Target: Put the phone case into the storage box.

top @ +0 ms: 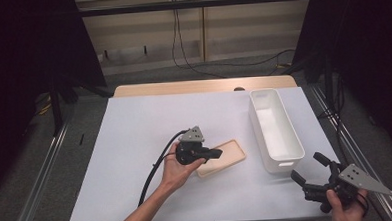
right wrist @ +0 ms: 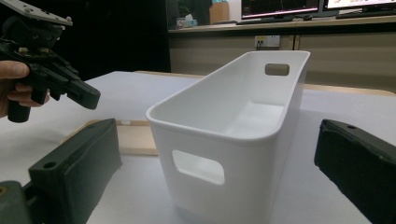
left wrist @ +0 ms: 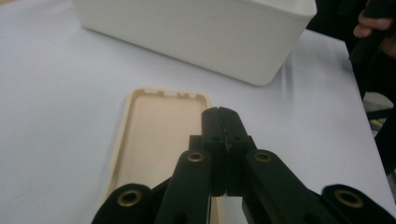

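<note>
A beige phone case (top: 227, 159) lies hollow side up on the white table cover, just left of a white bin (top: 257, 120). My left gripper (top: 217, 152) hovers over the case's near long edge, shut, with nothing between its jaws. In the left gripper view the gripper (left wrist: 223, 115) has its pads pressed together above the right edge of the case (left wrist: 152, 135). My right gripper (top: 309, 168) rests open near the table's front right corner, pointing at the bin's near end. Its view has the gripper (right wrist: 217, 133) facing the empty bin (right wrist: 224, 121), with the case (right wrist: 134, 137) and the left gripper (right wrist: 88, 99) behind.
The bin (left wrist: 196, 32) is long, empty, with handle cut-outs at its ends, and stands lengthwise at the right. The white cover (top: 149, 122) spreads bare to the left and back. A wooden table edge (top: 183, 87) runs along the back; metal rails flank both sides.
</note>
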Action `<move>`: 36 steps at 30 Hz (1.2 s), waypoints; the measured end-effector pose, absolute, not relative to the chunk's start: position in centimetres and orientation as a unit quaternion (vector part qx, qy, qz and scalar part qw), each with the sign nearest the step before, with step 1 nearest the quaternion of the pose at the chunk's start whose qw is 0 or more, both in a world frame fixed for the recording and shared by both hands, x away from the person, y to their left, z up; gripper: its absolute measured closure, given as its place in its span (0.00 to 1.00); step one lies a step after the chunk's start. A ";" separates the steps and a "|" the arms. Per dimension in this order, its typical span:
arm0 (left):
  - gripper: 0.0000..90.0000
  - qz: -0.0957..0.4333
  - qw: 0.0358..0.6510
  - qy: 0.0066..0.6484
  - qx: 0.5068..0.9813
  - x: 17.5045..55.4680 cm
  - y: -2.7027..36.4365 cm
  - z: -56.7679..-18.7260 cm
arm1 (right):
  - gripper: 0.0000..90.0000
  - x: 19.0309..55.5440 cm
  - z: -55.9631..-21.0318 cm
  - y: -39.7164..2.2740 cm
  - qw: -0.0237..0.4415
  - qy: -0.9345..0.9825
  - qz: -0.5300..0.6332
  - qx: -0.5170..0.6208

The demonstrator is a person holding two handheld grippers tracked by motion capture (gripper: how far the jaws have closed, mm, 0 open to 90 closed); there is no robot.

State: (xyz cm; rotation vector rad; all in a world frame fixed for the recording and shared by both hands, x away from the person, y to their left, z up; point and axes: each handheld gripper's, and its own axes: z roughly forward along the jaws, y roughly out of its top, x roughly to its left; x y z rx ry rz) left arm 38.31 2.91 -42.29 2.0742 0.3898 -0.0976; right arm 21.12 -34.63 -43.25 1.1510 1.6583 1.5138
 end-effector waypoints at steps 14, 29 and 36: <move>1.00 -0.043 0.397 0.135 0.907 39.0 -0.7 -42.7 | 0.00 21.1 -43.3 -34.6 0.304 0.627 0.572 0.434; 1.00 -0.060 0.341 0.089 0.934 39.1 -4.8 -43.3 | 0.00 21.1 -43.3 -34.7 0.304 0.627 0.572 0.434; 1.00 -0.065 0.332 0.085 0.937 39.4 -6.0 -44.0 | 0.00 21.1 -43.3 -34.7 0.304 0.627 0.572 0.433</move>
